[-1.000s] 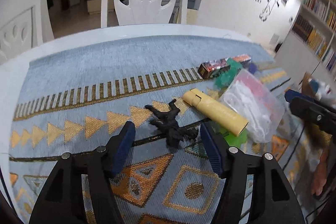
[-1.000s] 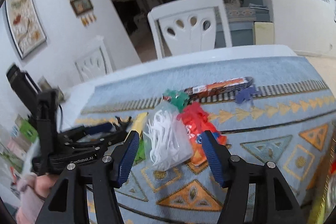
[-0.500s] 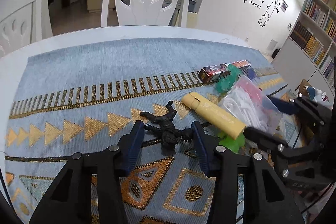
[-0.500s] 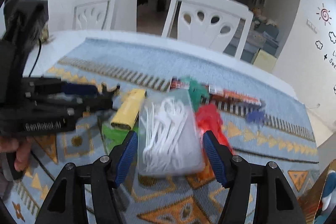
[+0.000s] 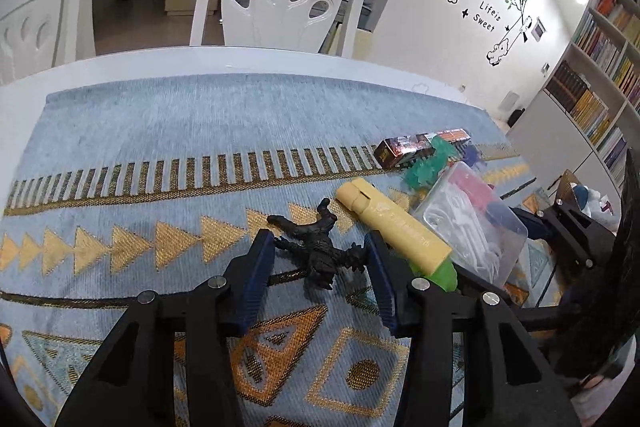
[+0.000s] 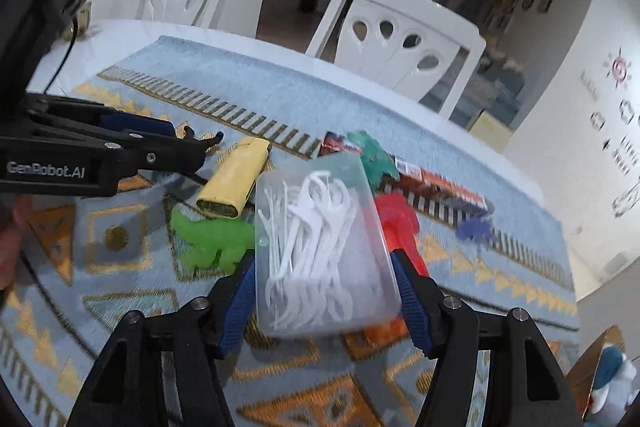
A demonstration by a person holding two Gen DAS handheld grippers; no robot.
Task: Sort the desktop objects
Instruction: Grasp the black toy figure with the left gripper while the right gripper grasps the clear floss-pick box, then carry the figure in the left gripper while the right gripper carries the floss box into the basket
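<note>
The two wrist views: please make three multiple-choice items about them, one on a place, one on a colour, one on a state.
1. Where does the black toy figure lie?
A. between the left gripper's fingers
B. on the white chair
C. under the clear box

2. What colour is the toy at the near end of the yellow case?
A. purple
B. green
C. white

3. How does the right gripper stand?
A. wide open over bare cloth
B. out of view
C. closed on the clear box

Answers: 1 A, the left gripper has a finger on each side of it; 2 B, it shows bright green; 3 C, both pads press the box's sides.
</note>
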